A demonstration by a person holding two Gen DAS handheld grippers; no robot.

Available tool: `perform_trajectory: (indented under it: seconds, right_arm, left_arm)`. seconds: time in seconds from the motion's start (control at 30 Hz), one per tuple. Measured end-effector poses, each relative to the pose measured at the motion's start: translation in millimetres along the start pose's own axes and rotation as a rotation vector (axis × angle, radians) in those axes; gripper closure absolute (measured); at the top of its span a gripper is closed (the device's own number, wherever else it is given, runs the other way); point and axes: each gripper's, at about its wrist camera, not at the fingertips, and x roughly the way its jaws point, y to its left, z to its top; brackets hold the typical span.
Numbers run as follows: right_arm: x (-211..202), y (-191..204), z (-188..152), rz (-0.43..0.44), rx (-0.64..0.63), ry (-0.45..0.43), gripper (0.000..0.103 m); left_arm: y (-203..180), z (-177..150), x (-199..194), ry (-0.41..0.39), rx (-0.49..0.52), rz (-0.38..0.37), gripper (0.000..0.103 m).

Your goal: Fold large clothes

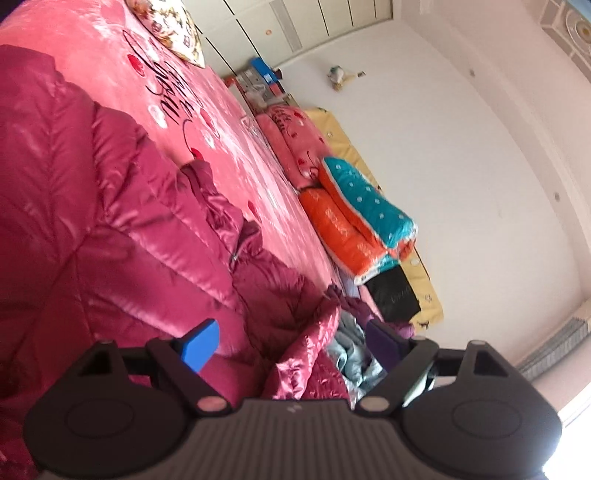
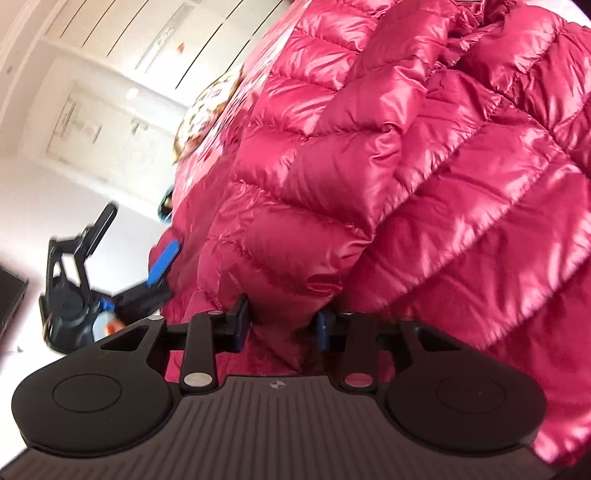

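A shiny magenta quilted down jacket [image 1: 92, 206] lies on the pink bed cover and fills the left of the left wrist view. My left gripper [image 1: 291, 350] is open, its blue pad [image 1: 199, 343] over the jacket and a fold of jacket between the jaws. In the right wrist view the jacket [image 2: 388, 155] fills most of the frame. My right gripper [image 2: 282, 325] has a bunch of jacket fabric pinched between its blue pads. The left gripper [image 2: 110, 266] shows at left in that view, open beside the jacket's edge.
A pink bed cover [image 1: 207, 92] with black script and hearts. Folded quilts, orange and teal [image 1: 362, 221] and pink [image 1: 295, 144], are stacked by the yellow headboard [image 1: 417, 269]. A patterned pillow [image 1: 173, 26] lies at the top. White wardrobe [image 2: 122, 48] and walls are behind.
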Motion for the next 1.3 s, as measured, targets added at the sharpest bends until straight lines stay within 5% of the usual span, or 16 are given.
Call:
perform_trajectory:
  seconds: [0.5,0.73,1.07,1.23,1.3]
  right_arm:
    - [51.7,31.9,45.2,0.062,0.072,-0.13,0.079]
    - [85.4,43.5,58.4,0.163,0.132,-0.149,0.083]
    - [114.4,40.8,48.8,0.071,0.069,-0.074,0.086]
    - [103.5,47.5,46.2,0.067,0.034,-0.055,0.072]
    - [102.1,54.4,49.7,0.08,0.022,-0.047,0.055]
  left_arm:
    - [9.2,16.6,-13.4,-0.059,-0.034,-0.024,0.016]
    - [15.6,25.7,-17.9,-0.108,-0.061,-0.04,0.013]
    - [10.2,24.1,10.4,-0.058,-0.024,-0.062,0.013]
    - [18.4,25.2,29.0,-0.08,-0.033,0.11,0.014]
    - [25.2,26.8,32.2,-0.088,-0.075,0.147,0.017]
